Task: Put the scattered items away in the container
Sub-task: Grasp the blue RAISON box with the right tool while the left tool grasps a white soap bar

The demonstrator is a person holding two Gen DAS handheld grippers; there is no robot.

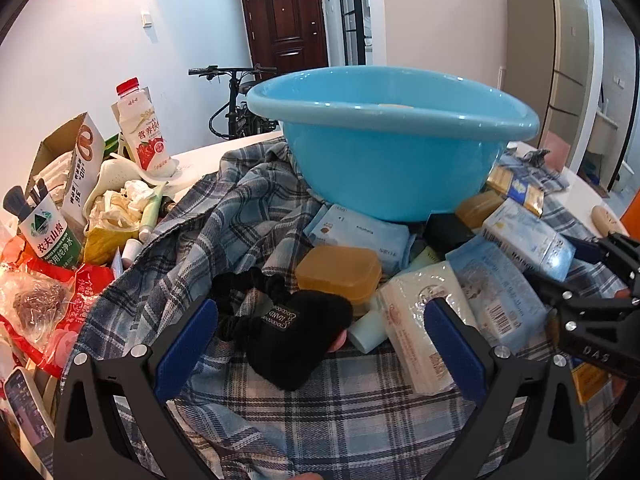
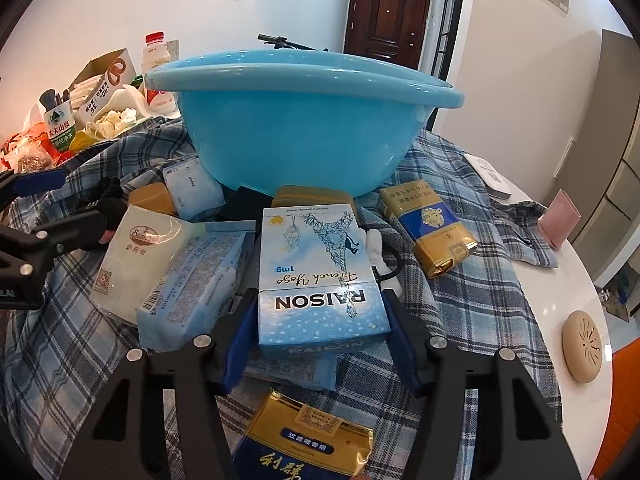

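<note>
My right gripper (image 2: pixel 320 344) has its pads against both sides of the RAISON box (image 2: pixel 320 276), clamped on it, just in front of the basin (image 2: pixel 304 120). To do this well I hold firm without crushing the card, lift straight up clear of the packets beside it, then carry over the basin's near rim before letting go. My left gripper (image 1: pixel 320 344) stands apart, pads clear of the black pouch (image 1: pixel 296 332) between them, further in front of the basin
</note>
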